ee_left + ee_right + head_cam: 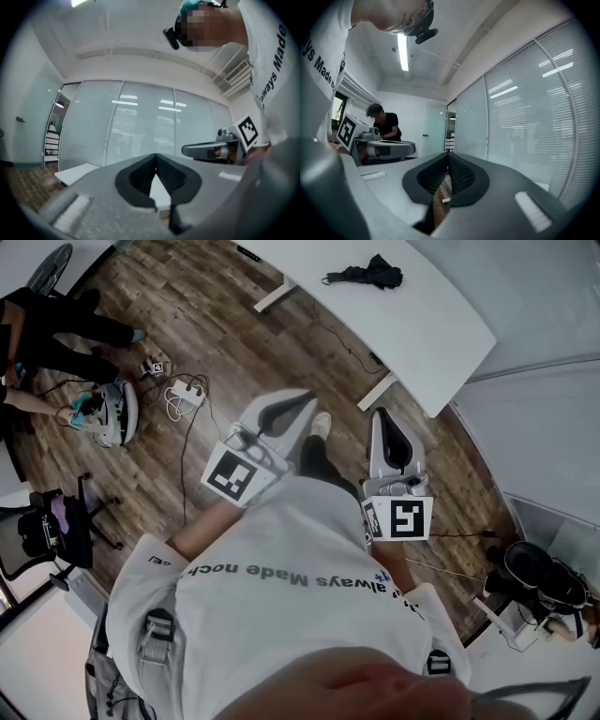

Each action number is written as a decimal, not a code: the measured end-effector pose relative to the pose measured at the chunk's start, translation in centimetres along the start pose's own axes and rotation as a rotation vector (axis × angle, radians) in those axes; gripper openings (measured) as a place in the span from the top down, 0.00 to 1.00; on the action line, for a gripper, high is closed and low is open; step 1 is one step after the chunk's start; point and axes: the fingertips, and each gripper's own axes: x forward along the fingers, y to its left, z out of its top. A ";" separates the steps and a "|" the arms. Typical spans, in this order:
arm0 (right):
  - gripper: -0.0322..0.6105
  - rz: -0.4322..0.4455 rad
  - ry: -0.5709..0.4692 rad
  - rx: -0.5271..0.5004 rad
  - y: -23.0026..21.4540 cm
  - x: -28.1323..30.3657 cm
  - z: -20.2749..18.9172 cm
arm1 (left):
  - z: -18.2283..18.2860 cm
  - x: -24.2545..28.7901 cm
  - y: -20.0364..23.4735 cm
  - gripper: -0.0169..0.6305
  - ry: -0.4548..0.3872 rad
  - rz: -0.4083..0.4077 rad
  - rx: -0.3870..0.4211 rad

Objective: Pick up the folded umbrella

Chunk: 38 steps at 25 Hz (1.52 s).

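one black umbrella (366,275) — crumpled fabric — tops white table (422,315).

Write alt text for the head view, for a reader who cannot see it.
Seen from above, a person in a white T-shirt holds the left gripper and right gripper, both shut and empty, out over a wooden floor. Ahead, a black folded umbrella lies on a white table.

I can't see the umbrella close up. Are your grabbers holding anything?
Nothing. Left hand-held gripper and right hand-held gripper are shut and empty; the folded umbrella lies on the table.
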 end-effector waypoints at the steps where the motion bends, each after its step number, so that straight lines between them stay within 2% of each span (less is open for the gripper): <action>1: 0.95 0.001 -0.001 0.001 -0.7 0.7 0.0 | -0.1 0.8 0.6 0.97 0.001 0.001 0.001; 14: 0.95 0.010 -0.005 0.026 -14.6 10.5 0.1 | -0.2 16.0 7.4 0.97 0.022 0.013 0.009; 23: 0.95 0.026 -0.010 -0.004 -23.8 16.8 0.5 | -0.3 26.2 12.2 0.97 0.020 0.030 0.019; 31: 0.95 0.089 0.016 -0.016 -28.0 21.6 -0.7 | -1.5 31.8 15.5 0.97 0.021 0.049 0.018; 38: 0.95 0.109 0.032 0.004 -30.7 26.1 -2.2 | -3.2 35.5 19.3 0.97 0.033 0.068 -0.001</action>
